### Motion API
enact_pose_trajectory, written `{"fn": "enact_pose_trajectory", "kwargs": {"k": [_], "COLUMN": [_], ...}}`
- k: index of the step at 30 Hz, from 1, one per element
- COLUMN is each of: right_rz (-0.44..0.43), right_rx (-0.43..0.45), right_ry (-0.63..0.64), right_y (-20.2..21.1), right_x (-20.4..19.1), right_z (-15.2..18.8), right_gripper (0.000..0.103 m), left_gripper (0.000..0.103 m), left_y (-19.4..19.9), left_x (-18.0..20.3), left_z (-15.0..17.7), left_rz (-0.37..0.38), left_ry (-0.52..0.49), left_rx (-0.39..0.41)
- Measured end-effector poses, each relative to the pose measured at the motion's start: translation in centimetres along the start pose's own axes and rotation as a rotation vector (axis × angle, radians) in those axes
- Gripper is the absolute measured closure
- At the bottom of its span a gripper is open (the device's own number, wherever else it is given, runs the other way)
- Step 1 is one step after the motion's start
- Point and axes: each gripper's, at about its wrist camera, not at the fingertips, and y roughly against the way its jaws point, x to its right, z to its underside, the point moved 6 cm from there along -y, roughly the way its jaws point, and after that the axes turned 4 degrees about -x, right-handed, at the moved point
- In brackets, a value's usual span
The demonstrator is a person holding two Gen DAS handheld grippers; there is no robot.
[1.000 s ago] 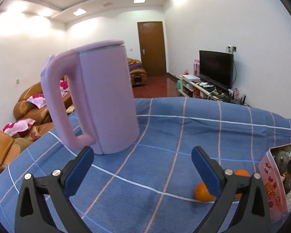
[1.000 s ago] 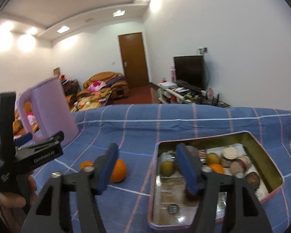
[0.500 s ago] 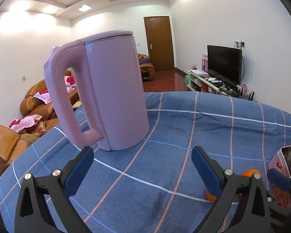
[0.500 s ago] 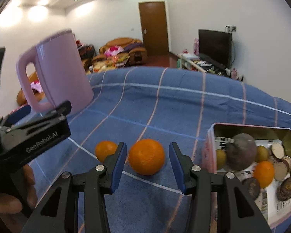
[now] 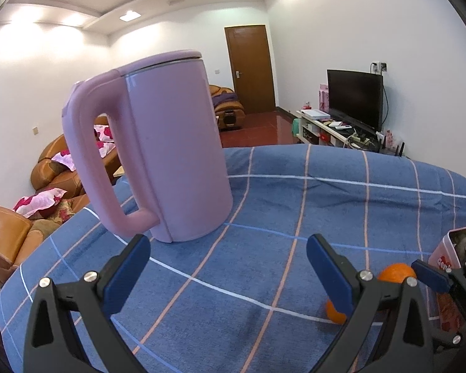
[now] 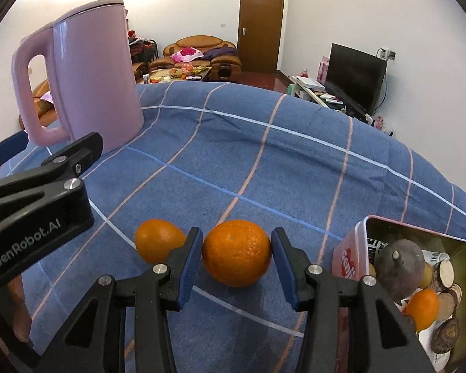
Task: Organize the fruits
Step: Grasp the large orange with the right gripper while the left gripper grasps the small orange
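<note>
right claw (image 6: 236, 256) flanking round orange (image 6: 236, 253)

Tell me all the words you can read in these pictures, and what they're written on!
"GenRobot.AI": white letters on the black body of the left gripper, seen from the right wrist camera.
"deni": partial white letters on the red patch on the pink tin; the rest is cut off.
Black print and a barcode on the paper inside the tin: too small to read.
Nothing is written on the pink kettle.

right gripper (image 6: 236, 256) now narrowed around the larger orange (image 6: 236, 252), pads nearly touching
</note>
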Motion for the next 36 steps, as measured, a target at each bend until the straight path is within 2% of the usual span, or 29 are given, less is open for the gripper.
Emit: {"fn": "enact_pose_trajectory", "kwargs": {"k": [3, 10, 11, 14, 16, 18, 22, 26, 30, 32, 36], "right_rz": [0.024, -0.007, -0.013, -0.016, -0.015, 0.0, 0.044, 0.085, 0.061, 0.055, 0.042], "right_rx": [-0.061, -0.056, -0.04, 0.089, 0.176, 0.216, 0.262, 0.298, 0.283, 0.277, 0.268], "right_ry": [0.016, -0.011, -0.021, -0.067, -0.111, -0.136, -0.165, -0.175, -0.211, -0.223, -0.232], "right_y": [-1.1, -0.8, -0.4, 2.4, 4.5, 6.0, 8.2, 9.8, 9.7, 9.6, 9.4], "right_x": [0.0, 0.2, 0.3, 0.8, 1.4, 2.0, 3.4, 4.5, 5.3, 5.5, 5.5], "right_z": [0.6, 0.4, 0.4, 0.3, 0.6, 1.3, 2.3, 3.5, 4.1, 4.1, 4.2], "right_gripper": [0.053, 0.055, 0.055, 0.055, 0.055, 0.055, 0.055, 0.055, 0.055, 0.055, 0.055], "left_gripper": [0.0, 0.0, 0.0, 0.0, 0.0, 0.0, 0.001, 0.002, 0.007, 0.011, 0.013], "left_y": [0.1, 0.2, 0.1, -0.3, -0.5, -0.4, 0.0, -0.1, -0.4, -0.5, -1.7], "left_x": [0.1, 0.2, 0.2, -0.3, -0.2, 0.4, 3.4, 6.9, 9.2, 9.7, 10.1], "left_z": [0.0, 0.0, 0.0, 0.1, 0.3, 0.6, 1.2, 2.7, 3.8, 4.0, 4.7], "left_rz": [0.007, 0.02, 0.021, 0.023, 0.049, 0.08, 0.129, 0.225, 0.186, 0.199, 0.221], "left_ry": [0.001, -0.002, -0.003, 0.017, 0.028, 0.019, -0.113, -0.238, -0.365, -0.387, -0.394], "left_rx": [0.001, -0.003, -0.005, -0.025, -0.037, -0.039, -0.036, -0.093, -0.101, -0.116, -0.2]}}
